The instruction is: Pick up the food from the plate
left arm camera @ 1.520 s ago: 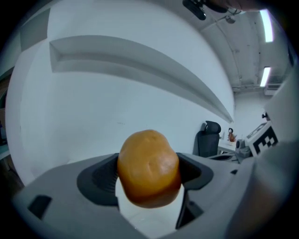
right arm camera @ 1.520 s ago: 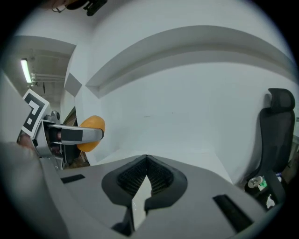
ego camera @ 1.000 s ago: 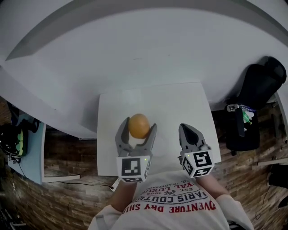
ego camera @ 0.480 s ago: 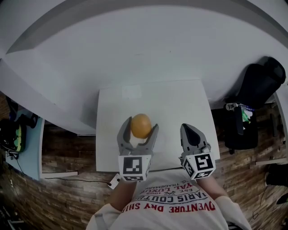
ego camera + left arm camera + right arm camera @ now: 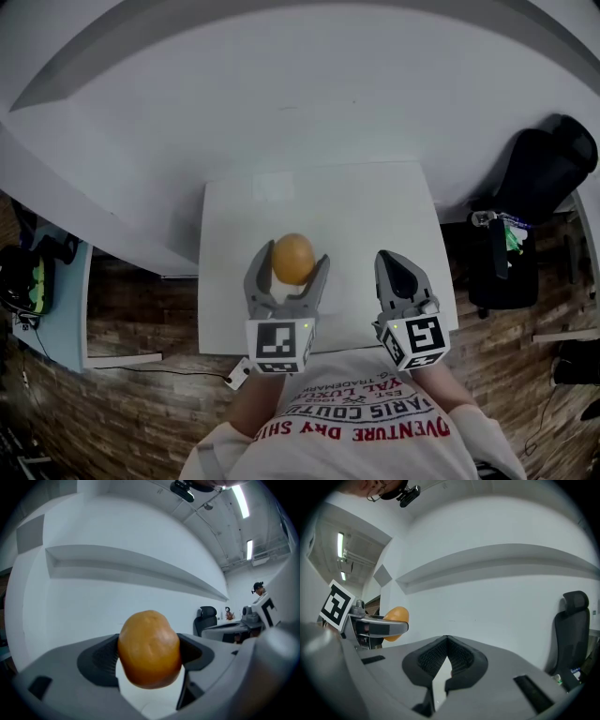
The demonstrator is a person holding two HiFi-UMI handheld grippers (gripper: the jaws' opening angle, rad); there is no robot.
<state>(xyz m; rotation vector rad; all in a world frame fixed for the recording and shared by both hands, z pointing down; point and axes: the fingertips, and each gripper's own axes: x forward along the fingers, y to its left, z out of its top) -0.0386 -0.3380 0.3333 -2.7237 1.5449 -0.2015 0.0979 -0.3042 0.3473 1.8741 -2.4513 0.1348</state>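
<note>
My left gripper is shut on an orange-brown, egg-shaped piece of food, held above the white table. In the left gripper view the food fills the space between both grey jaws. My right gripper hangs to the right of it with its jaws closed together and nothing between them. From the right gripper view the food shows at the left, behind the left gripper's finger. No plate is visible in any view.
A white wall with a long ledge rises behind the table. A black office chair stands at the right. Brick-patterned floor lies left of the table, with a blue stand farther left.
The left gripper with the food has drifted very slightly; the right gripper stays beside it, nearly still.
</note>
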